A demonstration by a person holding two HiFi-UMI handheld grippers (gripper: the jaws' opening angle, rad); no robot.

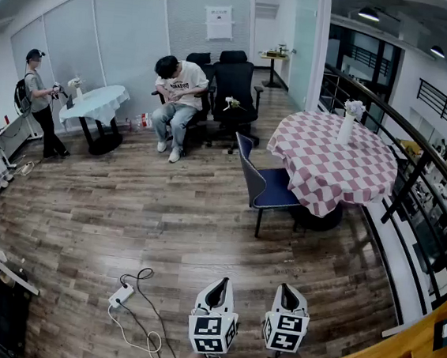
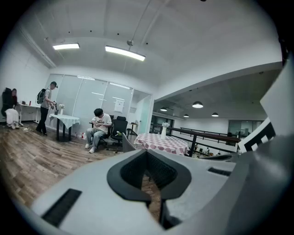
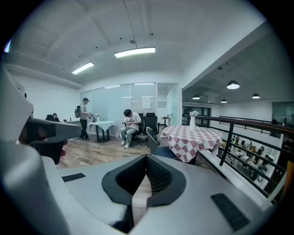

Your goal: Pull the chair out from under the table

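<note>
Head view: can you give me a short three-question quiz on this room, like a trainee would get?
1. True or false: the left tool and the right tool are both well clear of the blue chair.
2. What stands on the checked table? A vase, B laptop, C lamp.
3. Fill in: both tools' jaws are ___, with nothing between them.
Key: 1 true; 2 A; 3 shut.

Chair (image 1: 264, 185) at table's (image 1: 332, 166) left side, seat partly under. Vase (image 1: 347, 125) on table. Seated person (image 1: 178, 98) behind chair. Railing (image 1: 415, 167) right of table.
</note>
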